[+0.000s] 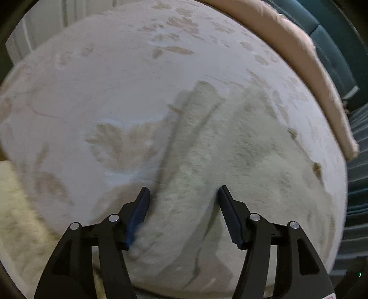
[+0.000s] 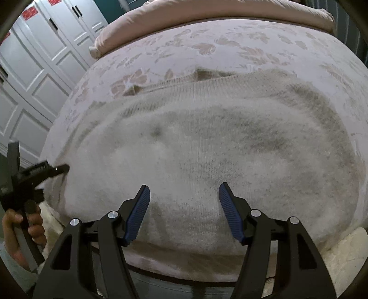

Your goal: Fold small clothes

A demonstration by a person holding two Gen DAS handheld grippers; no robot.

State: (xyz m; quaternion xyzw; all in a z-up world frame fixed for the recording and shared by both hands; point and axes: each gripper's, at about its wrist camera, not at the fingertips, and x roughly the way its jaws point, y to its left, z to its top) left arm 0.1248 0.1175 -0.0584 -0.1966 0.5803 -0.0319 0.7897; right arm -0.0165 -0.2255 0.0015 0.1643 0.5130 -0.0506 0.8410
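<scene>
A fuzzy cream knit sweater (image 2: 207,149) lies spread flat on the bed, its ribbed edge (image 2: 174,82) toward the far side. In the left wrist view the sweater (image 1: 230,161) fills the right half, with a folded sleeve (image 1: 197,108) pointing away. My left gripper (image 1: 184,191) hangs open over the sweater's left border, nothing pinched between its pads. My right gripper (image 2: 184,187) is open just above the sweater's near part, with cloth below it but not gripped. The left gripper (image 2: 57,168) also shows in the right wrist view at the sweater's left edge, held by a hand (image 2: 25,225).
The bed sheet (image 1: 115,92) is pale with a tan leaf print. A pink rolled duvet (image 2: 207,16) lies along the far side of the bed. White wardrobe doors (image 2: 41,59) stand at the left. A cream shaggy rug (image 1: 16,207) lies below the bed's edge.
</scene>
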